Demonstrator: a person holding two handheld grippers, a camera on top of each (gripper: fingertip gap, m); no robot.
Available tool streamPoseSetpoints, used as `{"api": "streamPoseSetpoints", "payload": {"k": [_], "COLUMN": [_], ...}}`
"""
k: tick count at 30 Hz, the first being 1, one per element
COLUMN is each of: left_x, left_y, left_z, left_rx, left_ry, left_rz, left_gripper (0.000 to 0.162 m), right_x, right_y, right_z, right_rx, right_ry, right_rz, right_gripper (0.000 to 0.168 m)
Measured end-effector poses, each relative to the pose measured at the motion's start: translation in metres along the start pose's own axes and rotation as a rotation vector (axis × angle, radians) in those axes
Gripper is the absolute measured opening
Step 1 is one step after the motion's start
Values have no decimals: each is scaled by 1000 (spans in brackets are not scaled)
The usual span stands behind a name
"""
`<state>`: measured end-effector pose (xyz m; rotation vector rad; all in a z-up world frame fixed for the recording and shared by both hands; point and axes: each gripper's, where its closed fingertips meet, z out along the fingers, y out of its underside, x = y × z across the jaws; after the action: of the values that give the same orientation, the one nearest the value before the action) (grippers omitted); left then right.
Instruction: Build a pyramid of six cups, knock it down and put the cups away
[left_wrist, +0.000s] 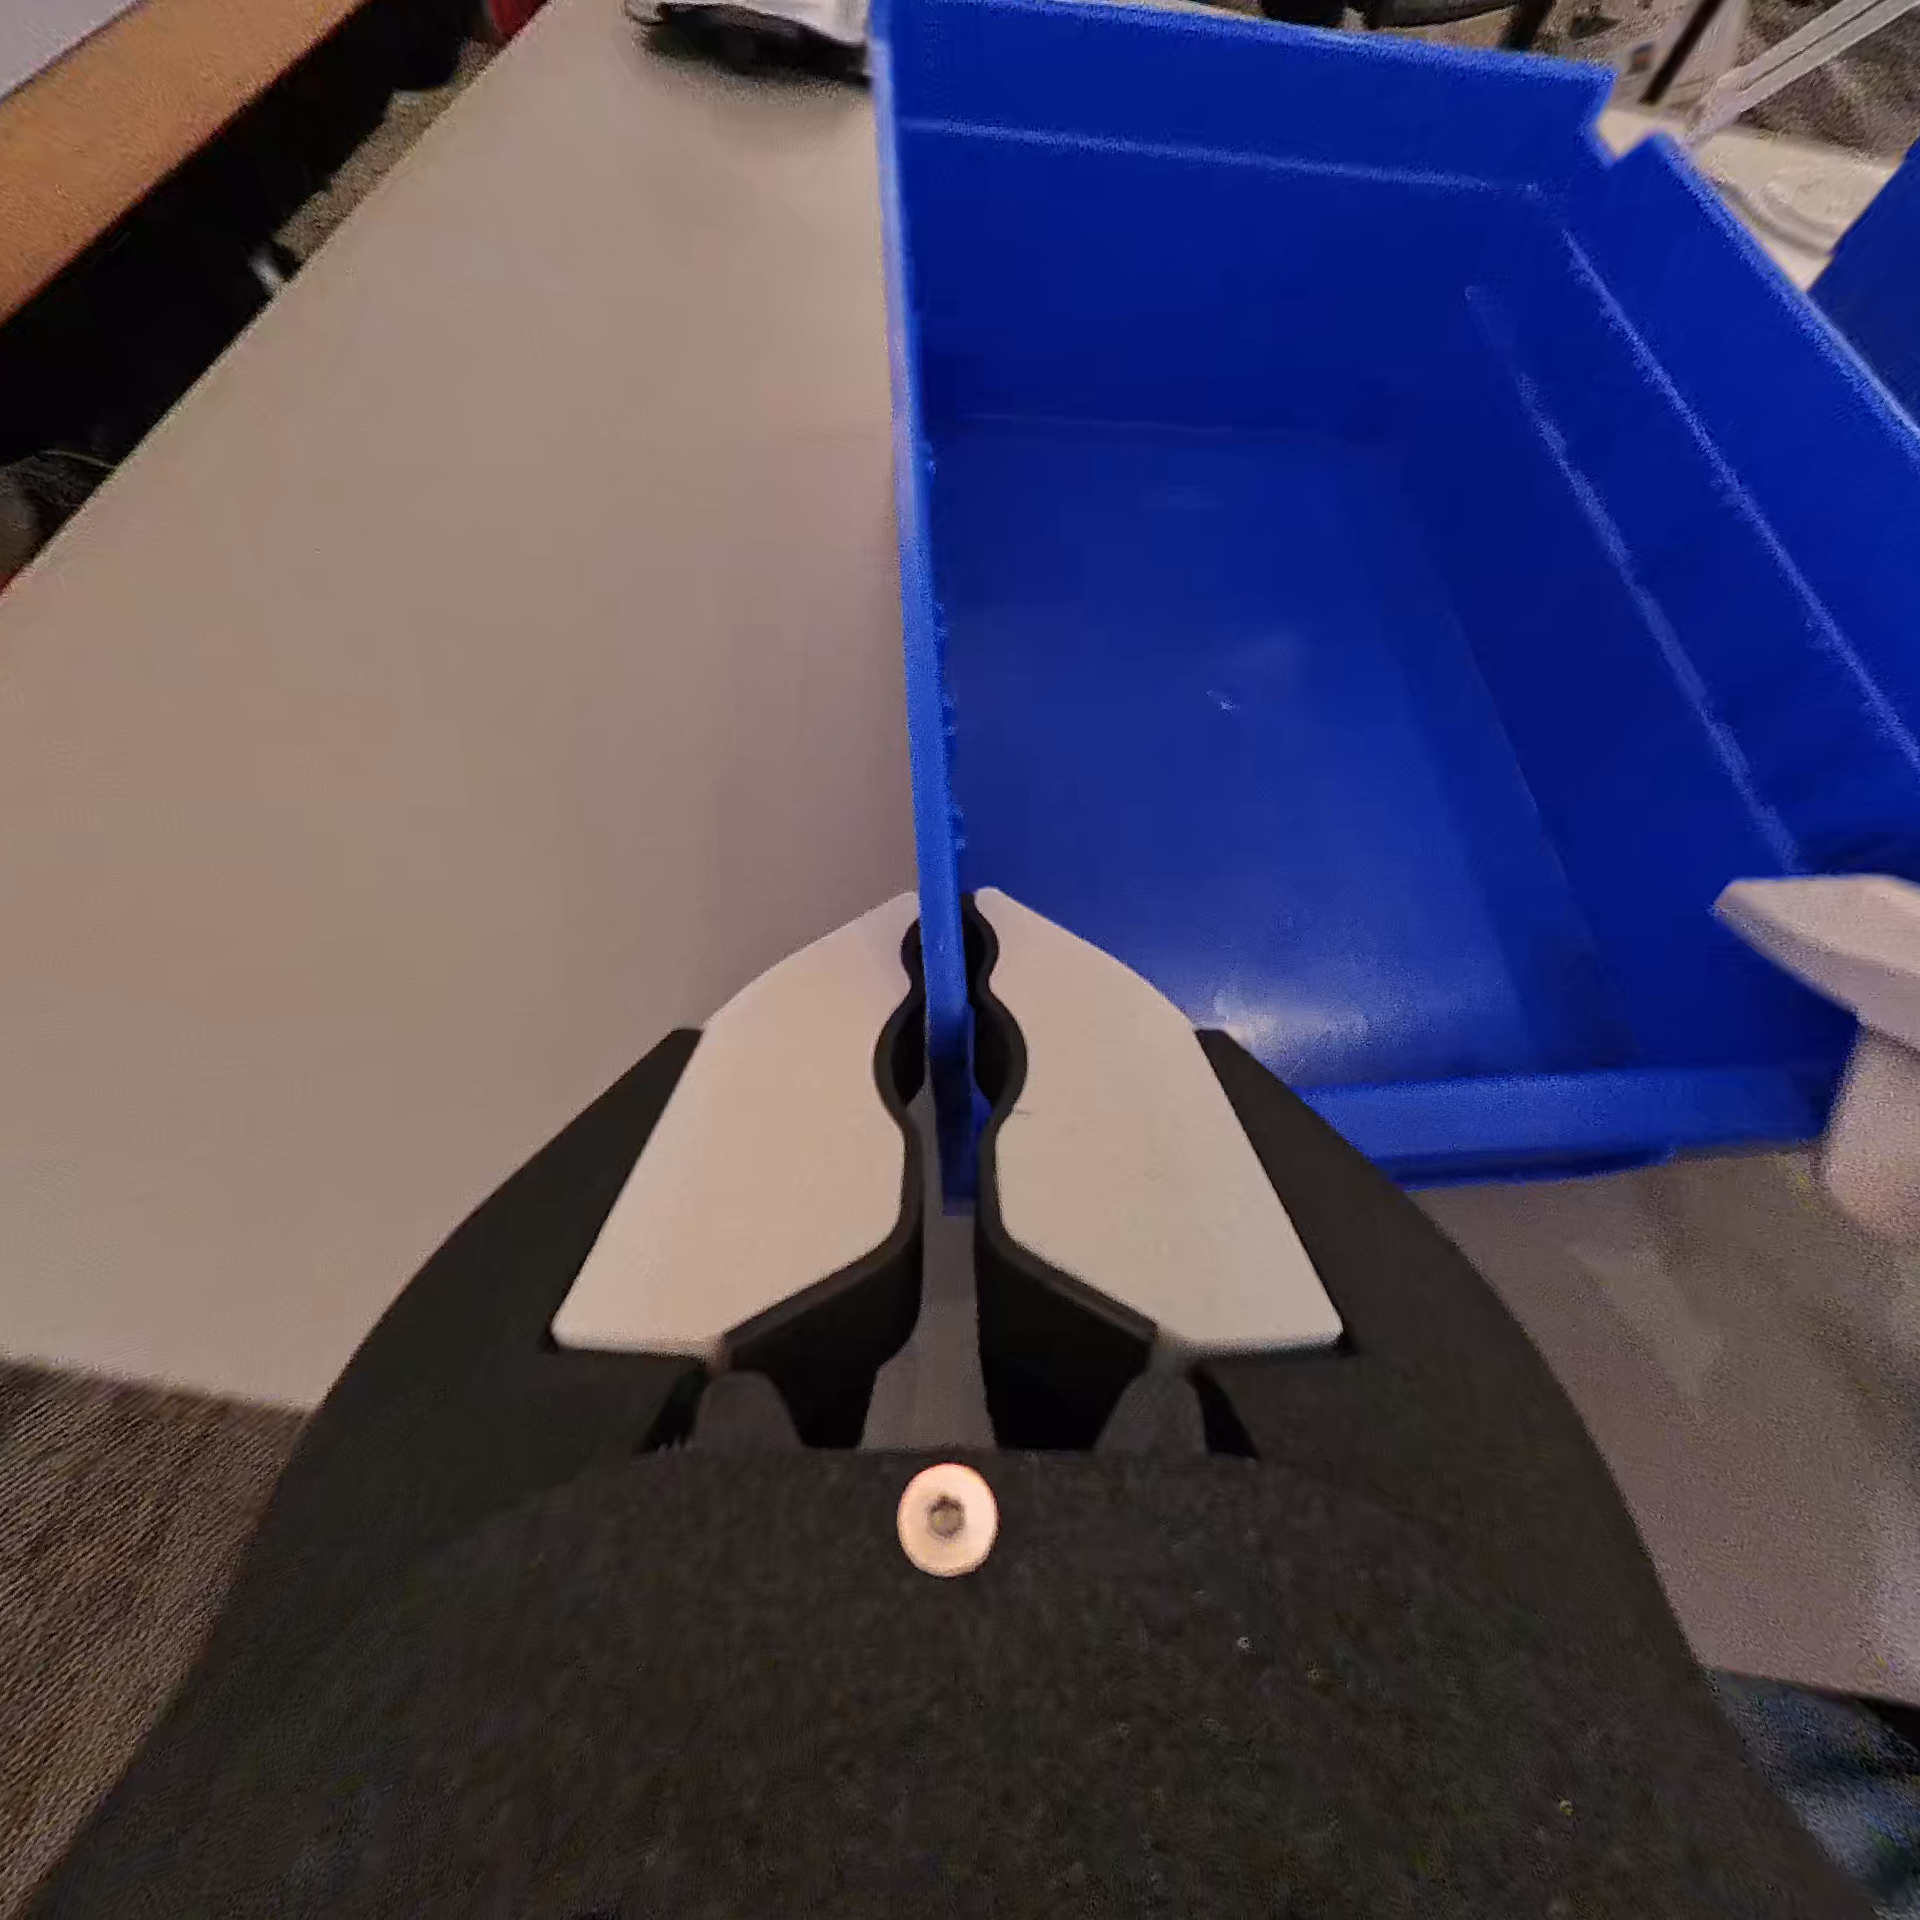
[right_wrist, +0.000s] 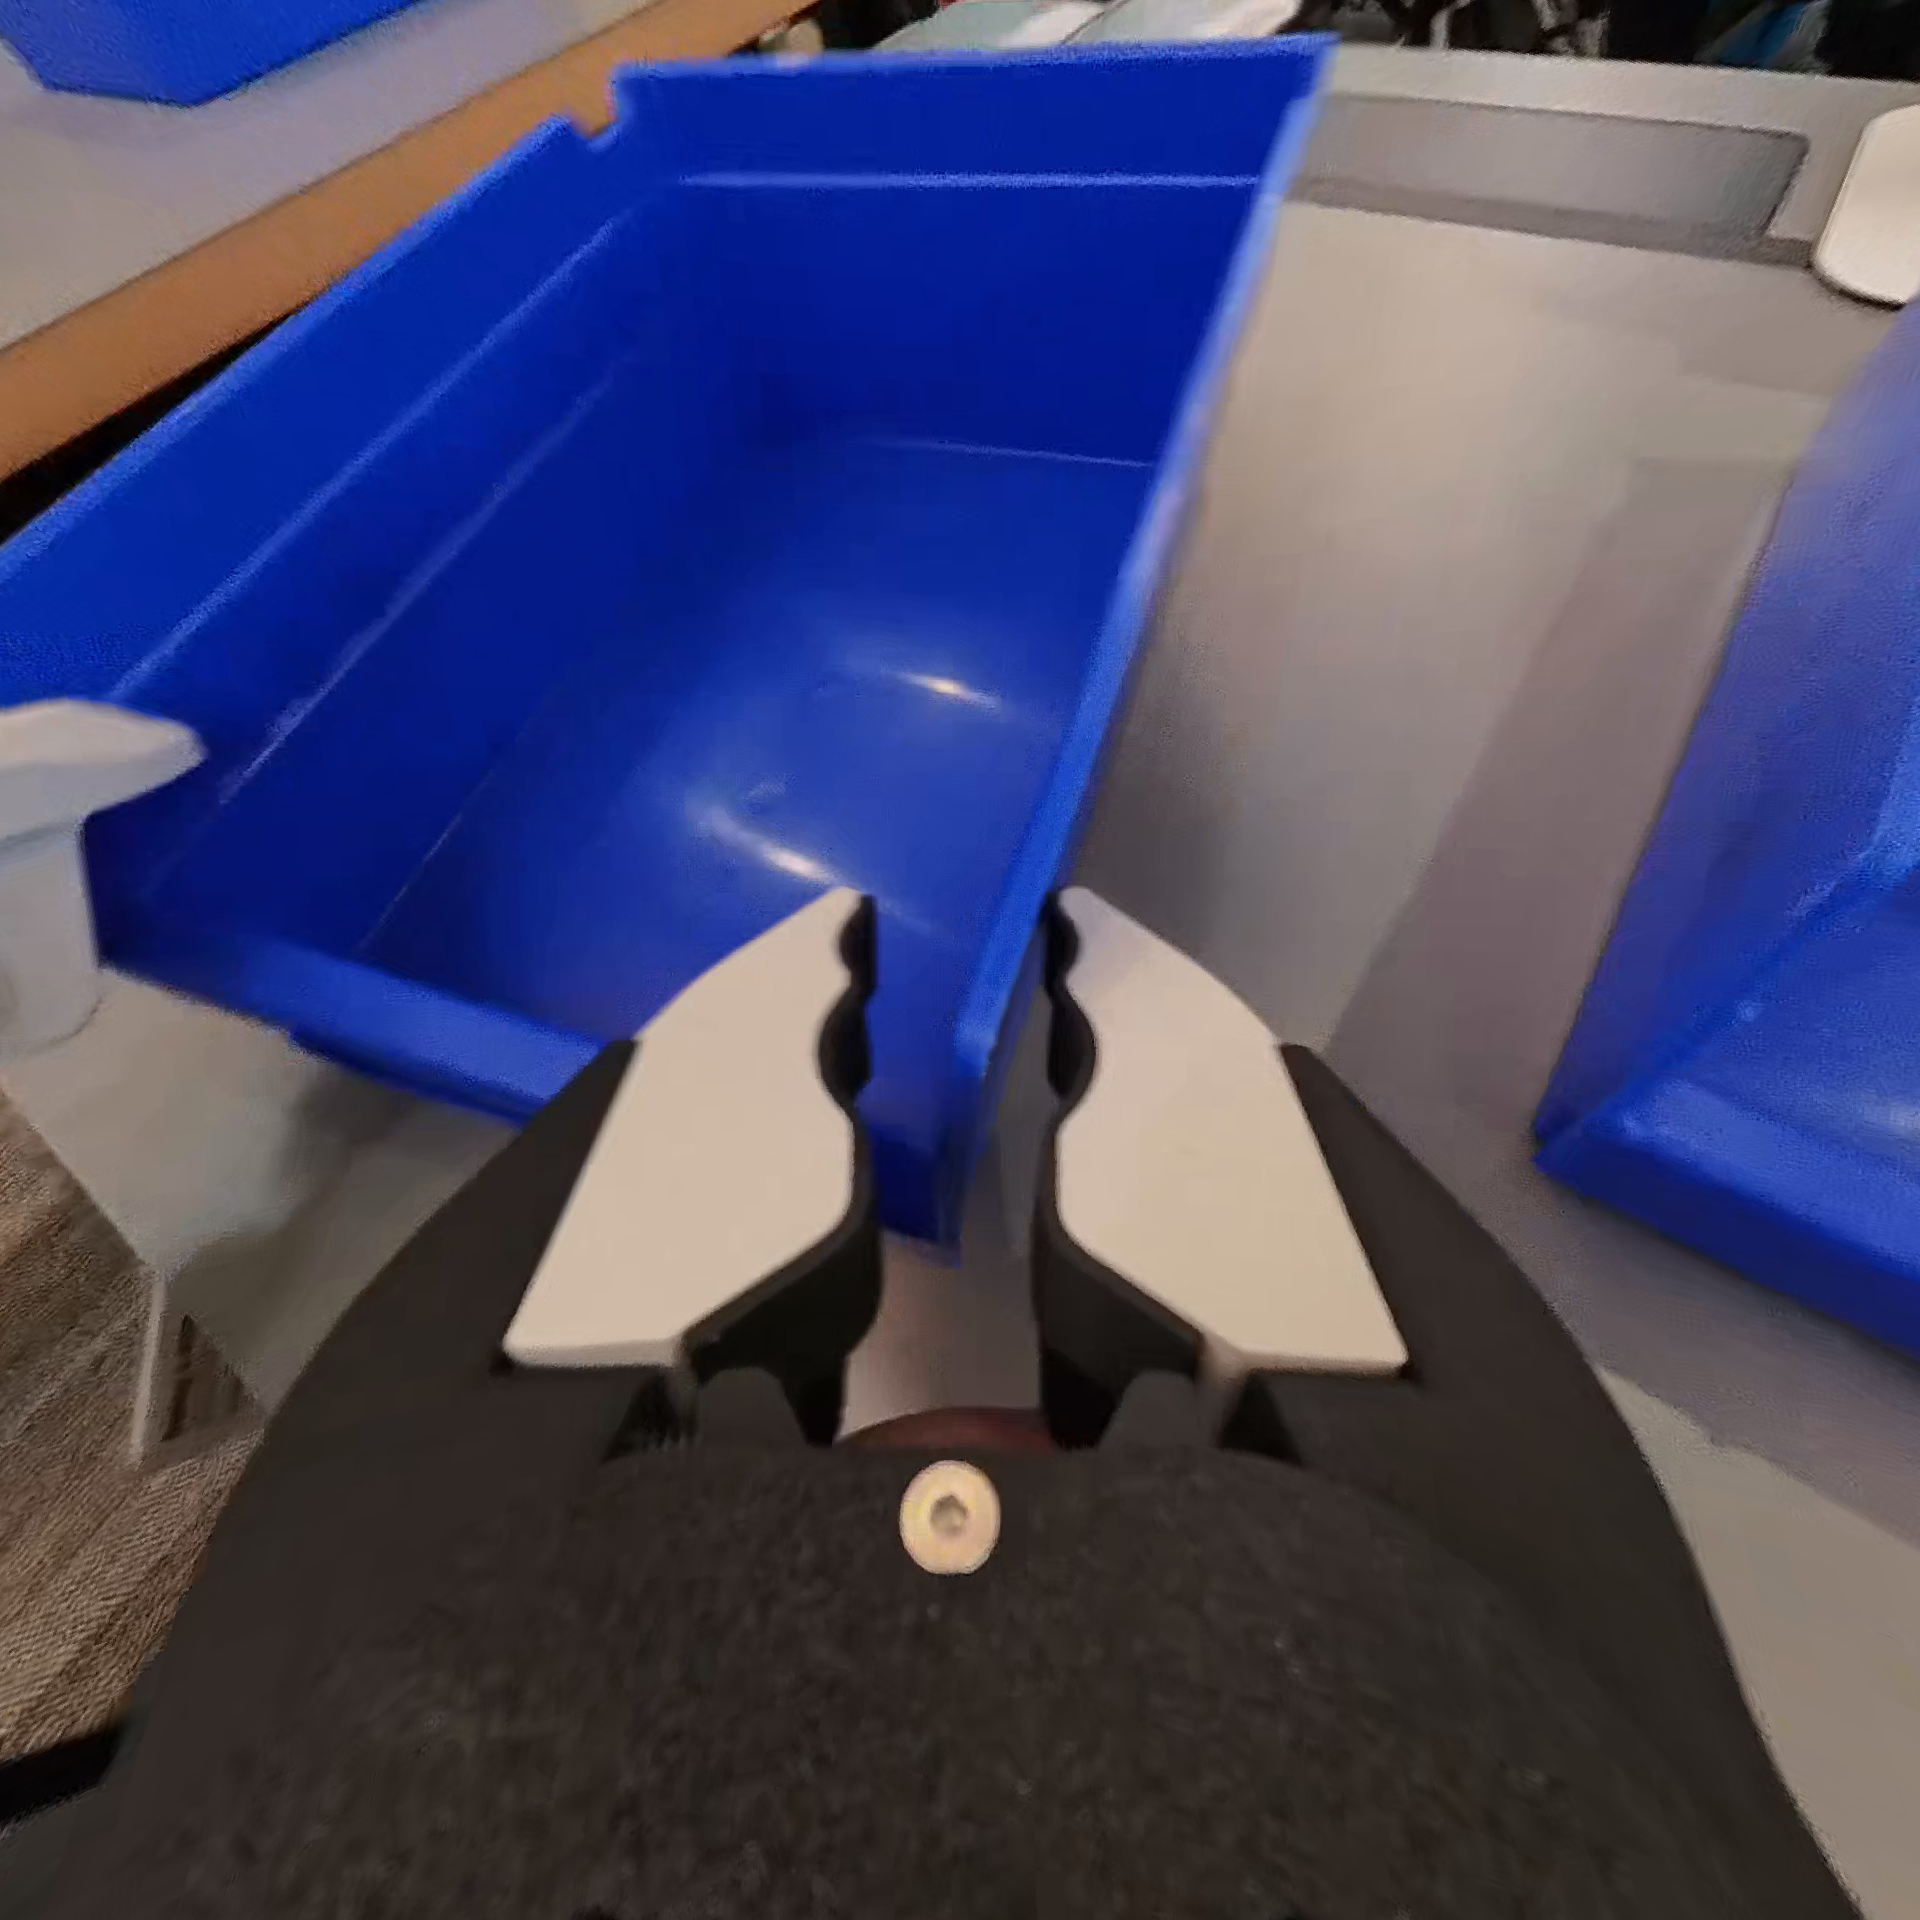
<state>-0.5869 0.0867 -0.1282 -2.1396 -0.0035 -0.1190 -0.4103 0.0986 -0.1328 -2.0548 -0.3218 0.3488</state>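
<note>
An empty blue bin (left_wrist: 1299, 260) stands on the grey table (left_wrist: 468, 623); no cups are in view. My left gripper (left_wrist: 943, 914) is shut on the bin's left wall near its front corner, with both pads pressed on the thin rim. My right gripper (right_wrist: 956, 925) straddles the bin's right wall (right_wrist: 1174, 520) near the other front corner. It is open: the wall lies close to the right pad and a clear gap separates it from the left pad. Each gripper's pale fingertip shows at the edge of the other's view, the right one in the left wrist view (left_wrist: 1839, 935) and the left one in the right wrist view (right_wrist: 83, 758).
A second blue bin (right_wrist: 1766, 831) lies close on the right of the table. Another blue bin (right_wrist: 156, 42) is at the far left. A white object (right_wrist: 1870, 208) and a grey slot (right_wrist: 1538, 166) are at the back right. The table's front edge and carpet (left_wrist: 104, 1507) lie below.
</note>
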Motion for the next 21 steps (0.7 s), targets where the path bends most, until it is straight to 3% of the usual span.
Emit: {"api": "streamPoseSetpoints", "payload": {"k": [1, 2, 5, 10, 16, 21], "left_x": [-3, -5, -4, 45, 195, 353], "left_y": [3, 1, -12, -73, -155, -153], "left_z": [-7, -15, -38, -85, -115, -100], "left_rx": [10, 41, 104, 329, 512, 454], "left_ry": [-38, -65, -90, -41, 143, 320], "left_rz": [13, 31, 26, 15, 58, 145], "left_gripper": [3, 3, 3, 3, 3, 4], "right_x": [3, 2, -2, 26, 144, 275], "right_y": [-3, -7, -26, -102, -164, -136], "right_z": [-4, -8, -25, -99, -222, -302], "right_rx": [12, 22, 50, 271, 459, 408], "right_ry": [41, 64, 83, 186, 422, 530], "right_rz": [-8, -52, -87, -198, -209, -142], "right_gripper": [11, 6, 4, 4, 4, 5]}}
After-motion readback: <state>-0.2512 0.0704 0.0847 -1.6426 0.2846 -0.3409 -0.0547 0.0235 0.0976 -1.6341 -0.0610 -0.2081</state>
